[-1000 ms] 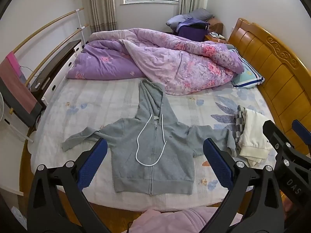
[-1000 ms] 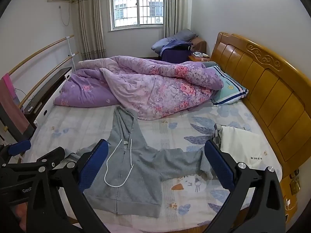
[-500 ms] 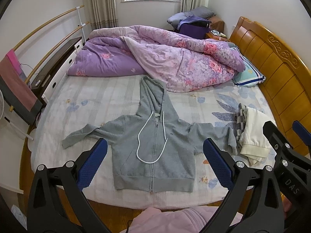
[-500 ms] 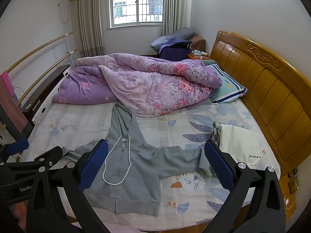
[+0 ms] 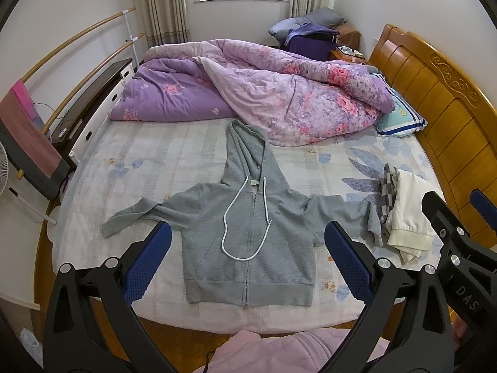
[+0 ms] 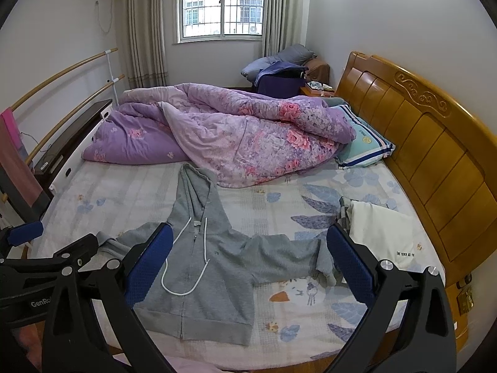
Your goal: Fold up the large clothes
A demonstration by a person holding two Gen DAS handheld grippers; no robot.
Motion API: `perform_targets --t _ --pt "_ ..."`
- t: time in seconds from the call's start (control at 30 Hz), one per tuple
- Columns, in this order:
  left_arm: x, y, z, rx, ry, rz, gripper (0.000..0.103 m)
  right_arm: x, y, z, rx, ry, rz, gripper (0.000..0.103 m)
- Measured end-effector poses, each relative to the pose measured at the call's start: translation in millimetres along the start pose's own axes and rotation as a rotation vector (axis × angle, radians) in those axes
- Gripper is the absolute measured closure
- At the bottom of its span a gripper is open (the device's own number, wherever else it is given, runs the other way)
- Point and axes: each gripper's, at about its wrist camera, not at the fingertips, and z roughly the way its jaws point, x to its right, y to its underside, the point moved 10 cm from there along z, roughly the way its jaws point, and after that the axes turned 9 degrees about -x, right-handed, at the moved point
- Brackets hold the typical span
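Observation:
A grey zip hoodie [image 5: 248, 227] lies flat, front up, on the bed near its front edge, hood pointing away, both sleeves spread out; it also shows in the right wrist view [image 6: 202, 267]. A white drawstring loops over its chest. My left gripper [image 5: 247, 264] is open and empty, held in the air above the hoodie's lower half. My right gripper [image 6: 248, 267] is open and empty, held above the hoodie's right sleeve. The right gripper's body shows at the right edge of the left wrist view [image 5: 450, 242].
A rumpled purple floral quilt [image 5: 257, 90] fills the far half of the bed. Folded white and checked clothes [image 5: 403, 208] lie at the right, by the wooden headboard [image 5: 447, 99]. A striped pillow [image 5: 400, 118], a rail with towels [image 5: 28, 130] and pink cloth [image 5: 279, 351] at the bottom edge.
Both grippers have drawn back and risen a little from the bed, so the hoodie sits higher in both views. Both stay open. The hoodie has not moved.

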Motion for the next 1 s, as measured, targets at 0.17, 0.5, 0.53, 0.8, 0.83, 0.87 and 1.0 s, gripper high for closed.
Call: perform_targets --t 0.17,0.5,0.53,0.8,0.83,0.87,1.0 --pt "-7 0 -1 -0.006 -0.001 -0.003 0.005 -1 -3 2 -0.002 0.001 -0.011 0.007" --pt "-14 -2 0 -0.016 0.001 -0.004 0.005 -4 -6 4 -0.003 0.012 -0.032 0.007" --pt "-13 -4 -1 -0.018 0.003 -0.004 0.005 -4 -6 4 -0.004 0.012 -0.032 0.007" --pt "-11 -4 -1 -0.018 0.003 -0.004 0.005 -5 -6 4 -0.001 0.015 -0.030 0.007" --pt "-13 -3 0 -0.018 0.003 -0.003 0.005 -4 -6 4 -0.002 0.018 -0.030 0.007" --pt "-11 -4 -1 -0.020 0.003 -0.004 0.005 -4 -6 4 -0.002 0.019 -0.031 0.007" --pt "-13 -4 -1 -0.021 0.003 -0.002 0.005 -2 -6 6 -0.003 0.023 -0.029 0.007"
